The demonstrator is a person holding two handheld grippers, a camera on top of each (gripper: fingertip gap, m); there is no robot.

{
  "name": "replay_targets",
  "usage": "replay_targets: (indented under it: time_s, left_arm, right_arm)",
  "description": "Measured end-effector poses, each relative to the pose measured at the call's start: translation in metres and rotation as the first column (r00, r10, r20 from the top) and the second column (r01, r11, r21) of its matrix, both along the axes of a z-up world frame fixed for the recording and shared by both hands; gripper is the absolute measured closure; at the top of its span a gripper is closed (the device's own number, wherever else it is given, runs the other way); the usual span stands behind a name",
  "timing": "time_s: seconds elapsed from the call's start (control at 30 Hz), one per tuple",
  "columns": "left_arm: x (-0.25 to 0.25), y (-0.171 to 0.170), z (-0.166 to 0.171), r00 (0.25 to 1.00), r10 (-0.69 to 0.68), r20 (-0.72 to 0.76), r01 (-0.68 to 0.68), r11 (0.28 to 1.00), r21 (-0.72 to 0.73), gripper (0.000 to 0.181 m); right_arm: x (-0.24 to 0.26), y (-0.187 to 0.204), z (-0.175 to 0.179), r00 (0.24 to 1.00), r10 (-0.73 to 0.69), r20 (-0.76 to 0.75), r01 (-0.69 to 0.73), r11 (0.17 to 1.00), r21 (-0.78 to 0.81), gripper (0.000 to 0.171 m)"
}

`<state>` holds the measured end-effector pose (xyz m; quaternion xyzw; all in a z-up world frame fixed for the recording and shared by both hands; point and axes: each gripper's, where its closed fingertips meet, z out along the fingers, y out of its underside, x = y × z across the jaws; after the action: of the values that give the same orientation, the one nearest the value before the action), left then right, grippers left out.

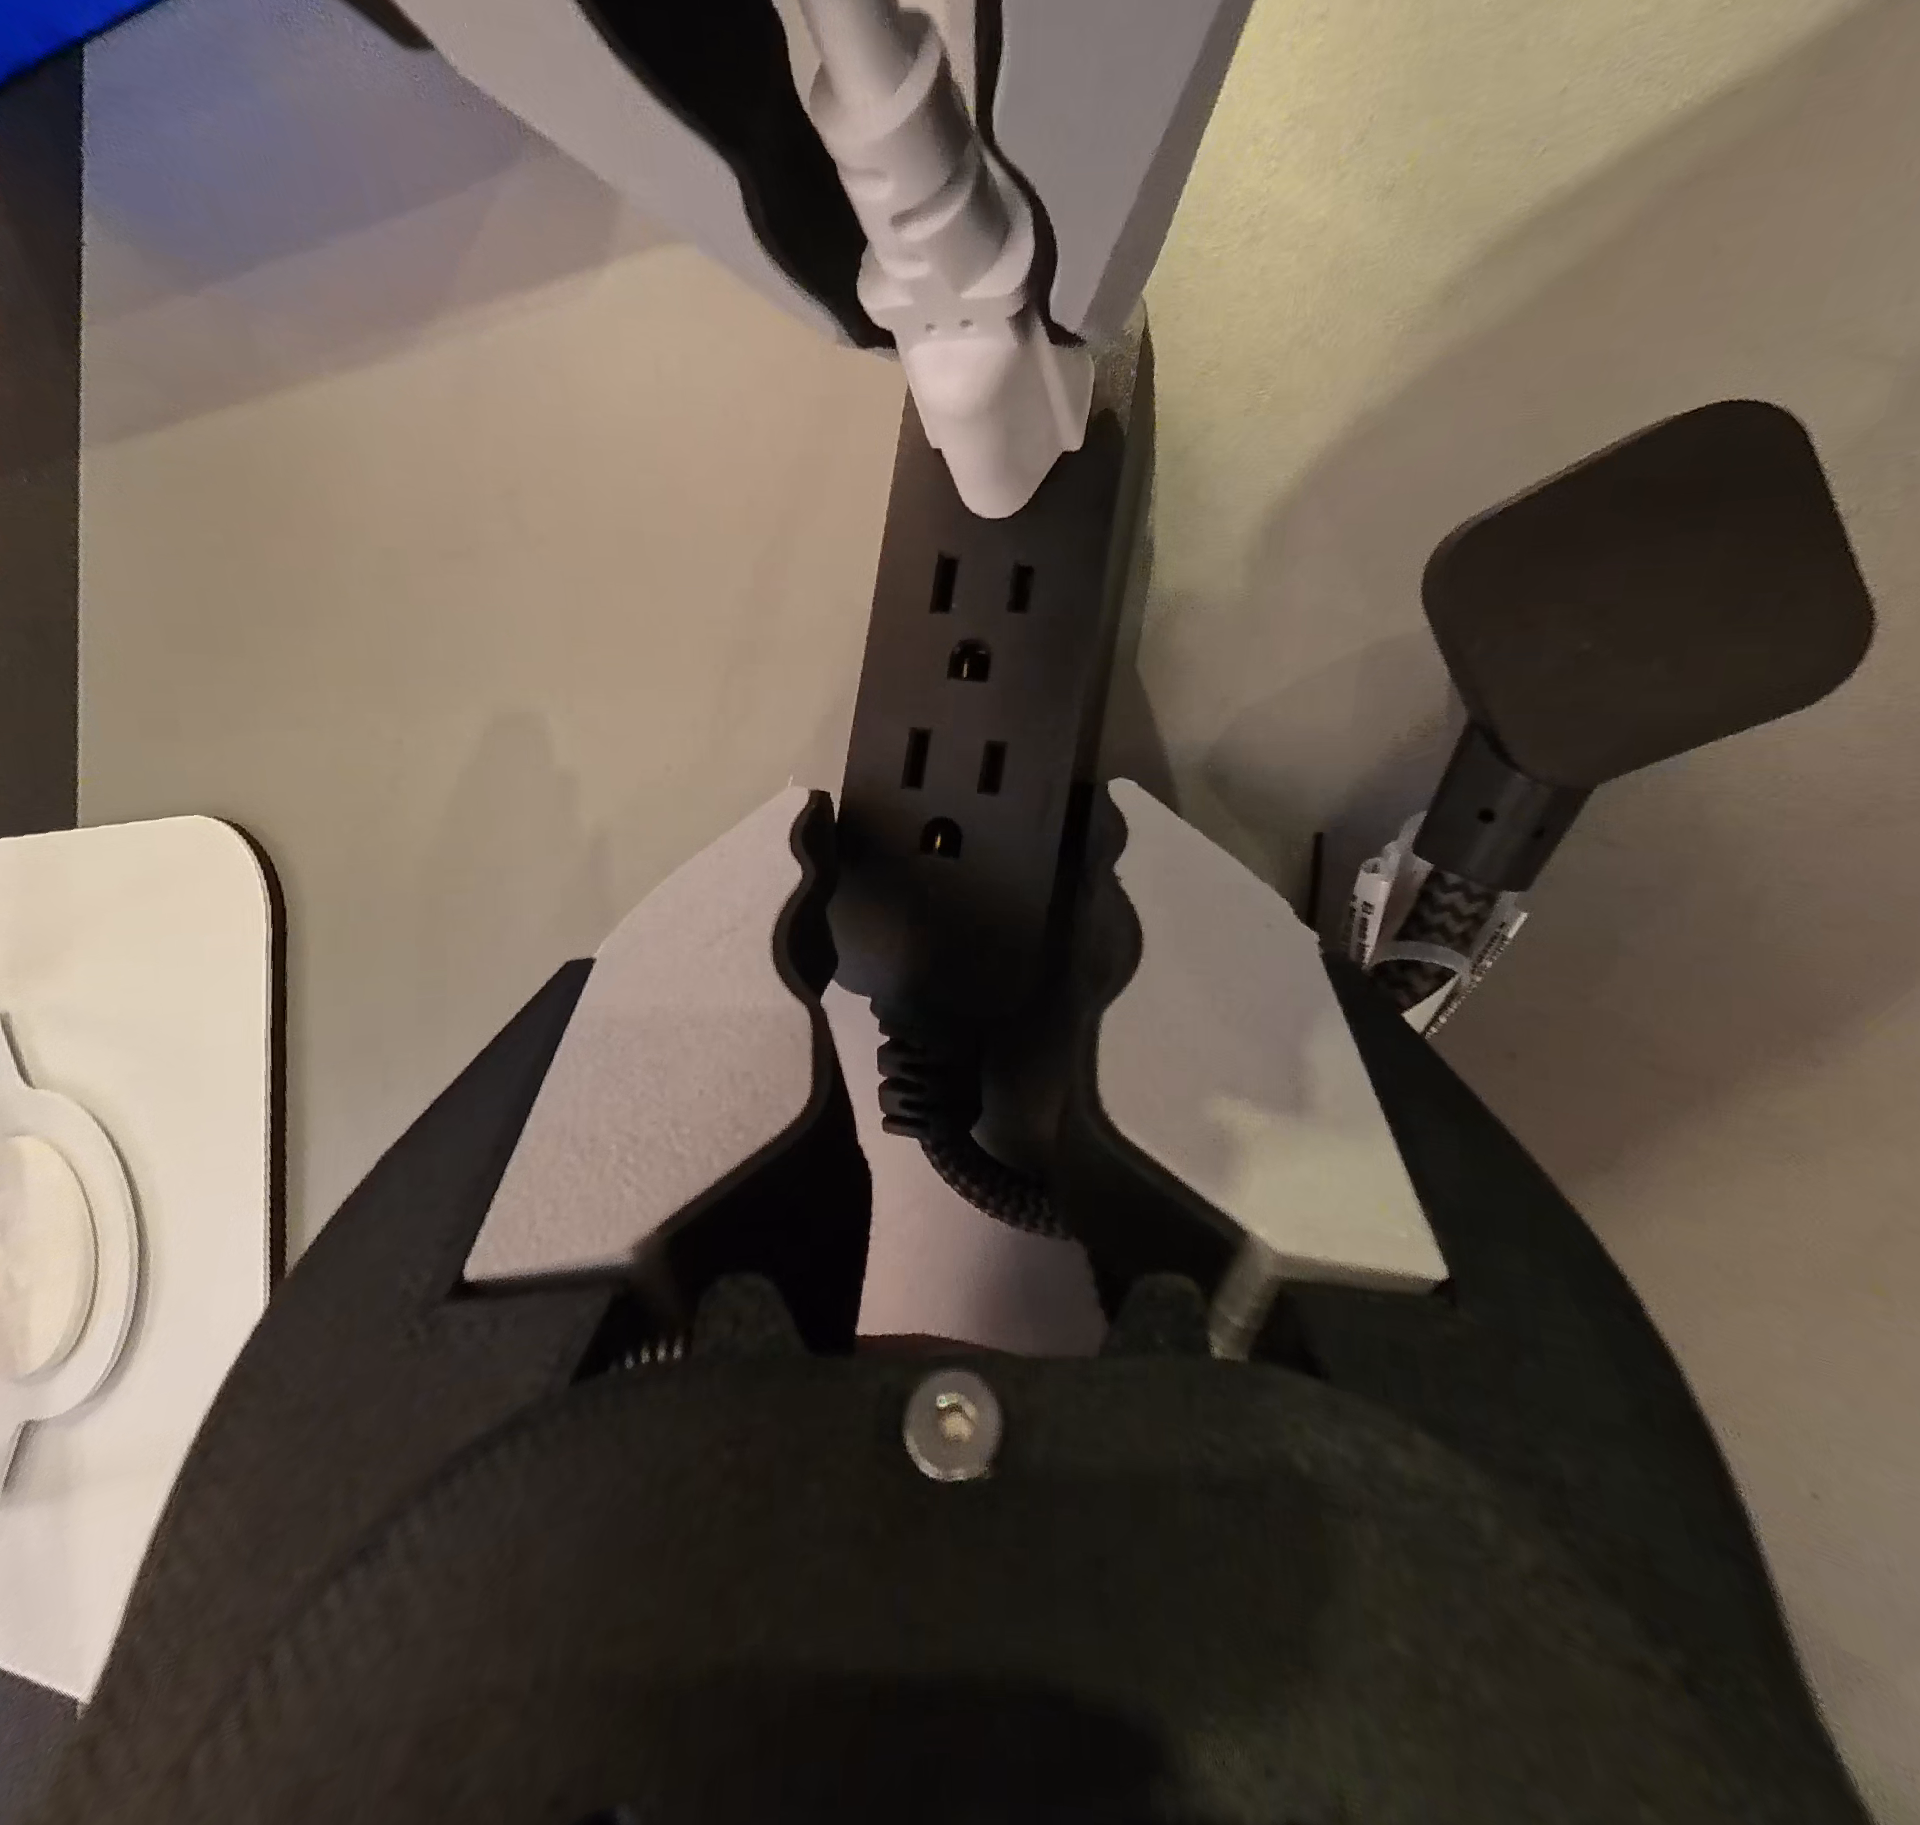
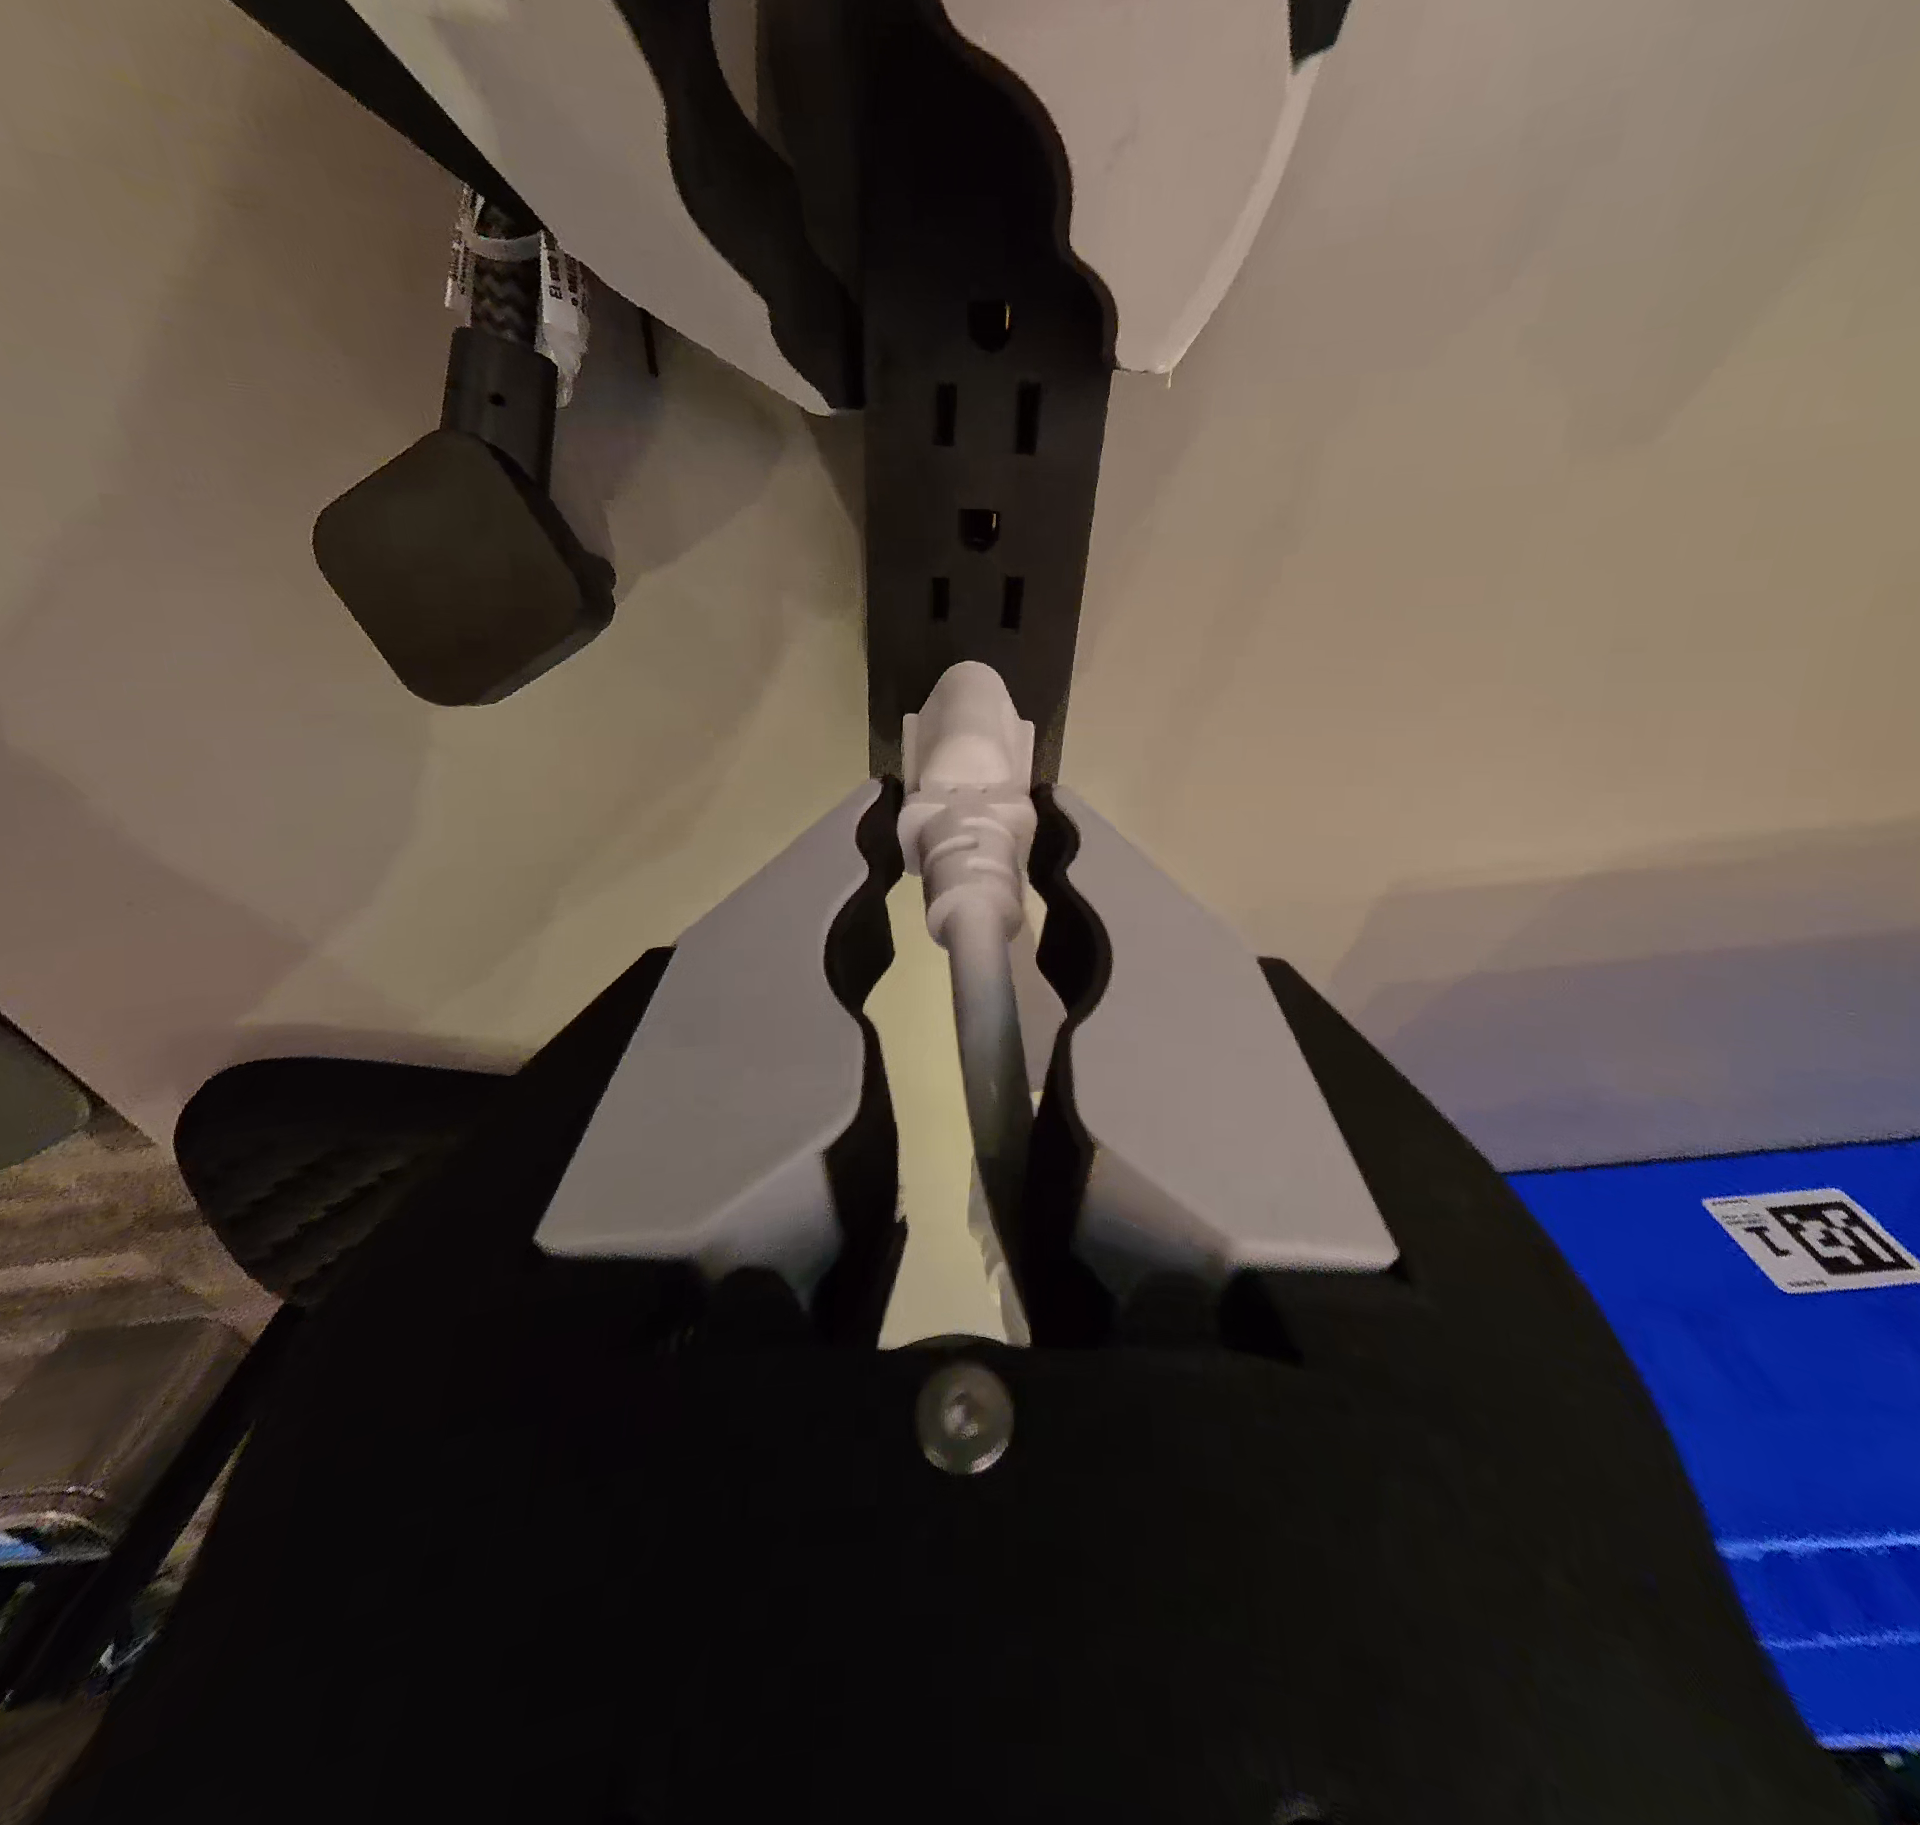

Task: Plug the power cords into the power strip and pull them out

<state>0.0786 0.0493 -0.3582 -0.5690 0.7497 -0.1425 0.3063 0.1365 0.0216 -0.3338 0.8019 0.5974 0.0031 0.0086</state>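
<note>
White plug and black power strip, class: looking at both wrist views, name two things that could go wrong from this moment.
1. The right gripper grips the white plug on its ribbed collar at the cord end, so it could tilt or slip.
2. The left gripper holds only the cable end of the power strip; force at the far socket might pivot or lift it.

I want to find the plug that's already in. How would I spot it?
Look at the long black power strip lying on the pale table, held at one end by the left tool. At the strip's other end sits the white plug, gripped by the right tool. It is the only white plug; the other plug, beside the strip, is black and flat.
</note>
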Motion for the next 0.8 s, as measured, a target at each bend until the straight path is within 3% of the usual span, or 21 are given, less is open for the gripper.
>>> replay_targets:
  time_s: [0.37, 0.47, 0.67, 0.8]
  left_arm:
    - [-0.001, 0.0, 0.002, 1.0, -0.009, -0.024, 0.008, 1.0, -0.025, 0.136]
    - [-0.003, 0.001, 0.008, 1.0, -0.005, -0.021, 0.004, 1.0, -0.029, 0.129]
    - [-0.012, 0.004, 0.035, 0.999, -0.016, 0.043, 0.019, 0.996, -0.089, 0.115]
    - [-0.024, 0.009, 0.057, 0.997, -0.013, 0.073, 0.02, 0.996, -0.088, 0.117]
  right_arm:
    - [-0.014, 0.012, 0.011, 0.985, 0.015, -0.17, 0.006, 0.993, 0.118, 0.146]
    - [-0.018, 0.015, 0.018, 0.979, 0.026, -0.201, 0.002, 0.99, 0.138, 0.142]
    - [-0.03, 0.015, 0.027, 0.933, 0.017, -0.358, 0.027, 0.993, 0.117, 0.142]
    - [-0.032, 0.016, 0.041, 0.889, 0.011, -0.457, 0.057, 0.989, 0.136, 0.141]
